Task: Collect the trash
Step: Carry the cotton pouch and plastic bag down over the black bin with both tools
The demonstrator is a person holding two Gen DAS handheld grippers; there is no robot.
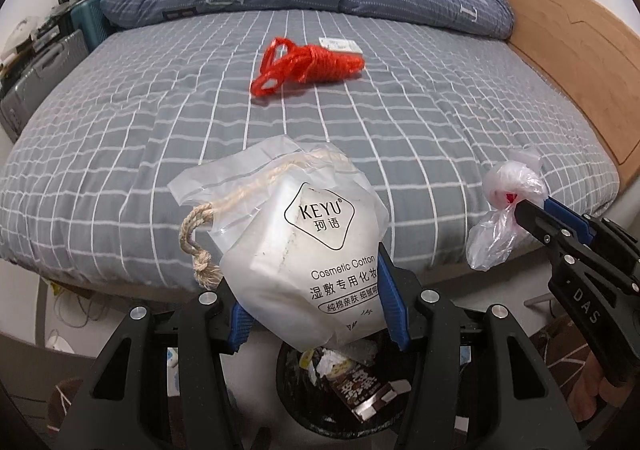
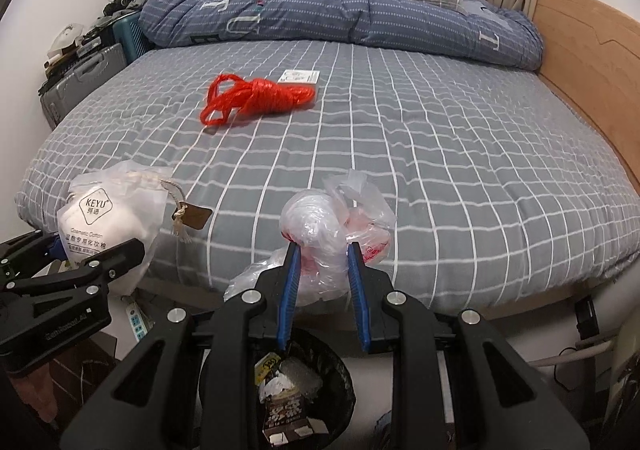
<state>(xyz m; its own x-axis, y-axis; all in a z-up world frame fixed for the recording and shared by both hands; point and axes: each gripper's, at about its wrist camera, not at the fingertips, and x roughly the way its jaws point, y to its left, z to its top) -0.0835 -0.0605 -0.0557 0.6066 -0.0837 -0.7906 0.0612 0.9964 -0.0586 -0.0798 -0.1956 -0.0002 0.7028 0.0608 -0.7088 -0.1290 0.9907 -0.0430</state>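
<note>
L gripper (image 1: 316, 306) fingers clamped on cotton-pad bag (image 1: 304, 250), R gripper (image 2: 324, 282) fingers clamped on crumpled plastic bag (image 2: 320, 234), both above trash bin (image 2: 340, 382) by bed (image 2: 400, 153).

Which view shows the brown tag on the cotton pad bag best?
The right wrist view: the brown tag hangs in plain sight beside the cotton pad bag. The left wrist view shows only the bag's front and cord; the tag is hidden.

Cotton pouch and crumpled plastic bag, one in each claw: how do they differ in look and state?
The cotton pouch is frosted white, printed with a logo and text, and has a rope drawstring; the plastic bag is clear, with red marks and no cord. The pouch looks full and holds its shape, while the bag is crumpled into a loose wad. The pouch sits in the left claw, the bag in the right claw. Both hang above the bin.
</note>
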